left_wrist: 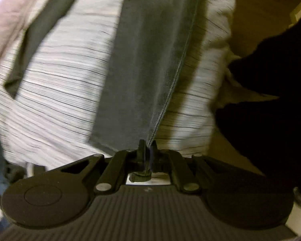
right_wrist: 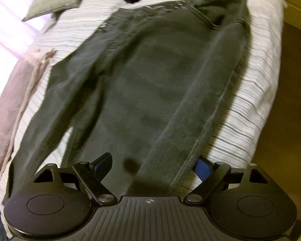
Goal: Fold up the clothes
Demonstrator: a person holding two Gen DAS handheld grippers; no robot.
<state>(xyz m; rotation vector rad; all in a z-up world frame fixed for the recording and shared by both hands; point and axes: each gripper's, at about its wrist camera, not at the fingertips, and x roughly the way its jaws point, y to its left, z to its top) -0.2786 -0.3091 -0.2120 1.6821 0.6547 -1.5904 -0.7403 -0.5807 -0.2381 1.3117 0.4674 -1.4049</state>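
Here your left gripper pinches the hem of the dark grey long-sleeved cotton garment, spread on the white striped bed cover, probably to keep it taut, while your right gripper hovers wide open, holding nothing.

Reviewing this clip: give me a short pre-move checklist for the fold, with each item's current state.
1. Left gripper shut on the grey garment hem: ok.
2. Right gripper gripping fabric: not ok, jaws open, straddling the hem.
3. Garment spread flat on the striped bedspread: ok.
4. Sleeve tucked in: not ok, lies out to the side.
5. Image sharpness: not ok, motion blur.
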